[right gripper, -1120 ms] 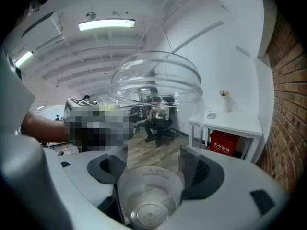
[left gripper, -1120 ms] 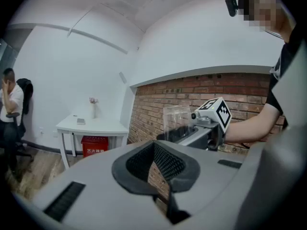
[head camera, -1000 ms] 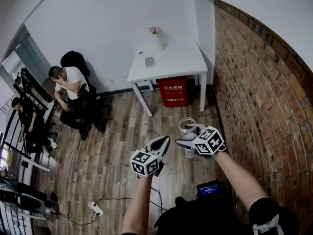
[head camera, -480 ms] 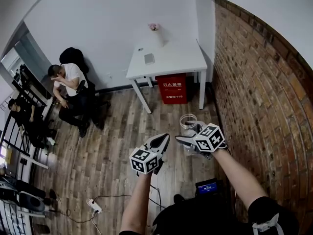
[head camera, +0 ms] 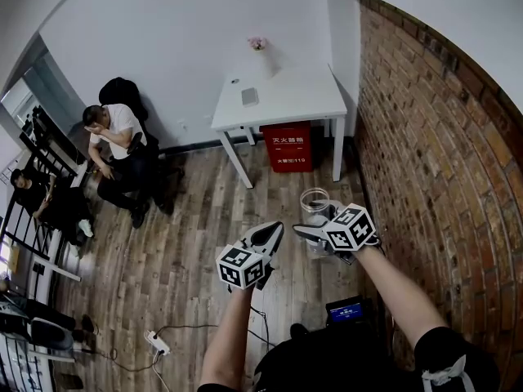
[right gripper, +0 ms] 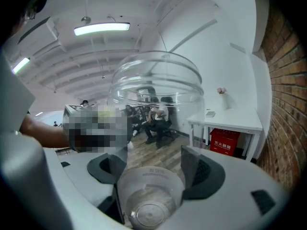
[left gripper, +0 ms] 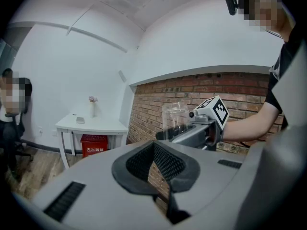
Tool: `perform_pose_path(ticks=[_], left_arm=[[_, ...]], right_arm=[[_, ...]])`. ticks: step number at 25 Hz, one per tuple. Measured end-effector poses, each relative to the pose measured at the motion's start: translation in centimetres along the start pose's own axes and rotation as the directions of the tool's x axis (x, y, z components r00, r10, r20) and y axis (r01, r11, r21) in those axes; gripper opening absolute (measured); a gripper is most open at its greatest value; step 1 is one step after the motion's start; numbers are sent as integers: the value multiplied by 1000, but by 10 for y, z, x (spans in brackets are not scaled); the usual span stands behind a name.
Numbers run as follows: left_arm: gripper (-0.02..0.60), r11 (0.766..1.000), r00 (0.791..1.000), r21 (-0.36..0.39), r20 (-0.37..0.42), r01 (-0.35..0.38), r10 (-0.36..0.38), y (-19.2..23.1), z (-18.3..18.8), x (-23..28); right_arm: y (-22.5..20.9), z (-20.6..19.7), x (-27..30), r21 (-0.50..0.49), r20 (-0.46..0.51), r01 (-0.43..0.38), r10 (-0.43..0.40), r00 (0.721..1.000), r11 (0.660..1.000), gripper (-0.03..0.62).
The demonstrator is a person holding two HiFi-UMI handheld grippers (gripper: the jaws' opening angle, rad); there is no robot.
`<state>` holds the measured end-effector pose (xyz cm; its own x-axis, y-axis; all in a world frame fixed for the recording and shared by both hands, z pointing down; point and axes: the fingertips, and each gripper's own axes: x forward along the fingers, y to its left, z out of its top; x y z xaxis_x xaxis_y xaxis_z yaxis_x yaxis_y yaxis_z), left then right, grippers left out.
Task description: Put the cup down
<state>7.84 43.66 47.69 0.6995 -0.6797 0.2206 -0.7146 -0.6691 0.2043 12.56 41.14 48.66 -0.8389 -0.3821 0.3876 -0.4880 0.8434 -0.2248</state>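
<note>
Above floor point(head camera: 188, 243), held out side by side: right tongs point(head camera: 313, 237) clamp clear cup point(head camera: 315, 205); left tongs point(head camera: 268, 238) together.

One cup point(head camera: 314, 203), two hand-held grippers point(head camera: 273, 233) point(head camera: 316, 225)

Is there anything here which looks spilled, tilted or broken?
Nothing stands out. The clear cup looks empty and whole, gripped near its base by the right gripper, above the wooden floor.

Upper centre: a white table point(head camera: 294, 103) bearing a small flower vase point(head camera: 258, 54) and a flat grey object point(head camera: 250, 99). Wooden floor point(head camera: 188, 243) below holds a red box point(head camera: 287, 148) under the table.
</note>
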Motion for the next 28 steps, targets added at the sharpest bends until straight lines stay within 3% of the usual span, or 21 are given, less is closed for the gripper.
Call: perform_pose_path(ticks=[10,28], left_arm=[[8,1000,1000,-1,-7,15,-15,15,-2,-5],[8,1000,1000,-27,-21,6,-7,90,-21,-43]], right_arm=[[-2,2,16,17,-11,19,-19,1000,1000,354],[13,4,91,43,-34,21,-19,999,999,354]])
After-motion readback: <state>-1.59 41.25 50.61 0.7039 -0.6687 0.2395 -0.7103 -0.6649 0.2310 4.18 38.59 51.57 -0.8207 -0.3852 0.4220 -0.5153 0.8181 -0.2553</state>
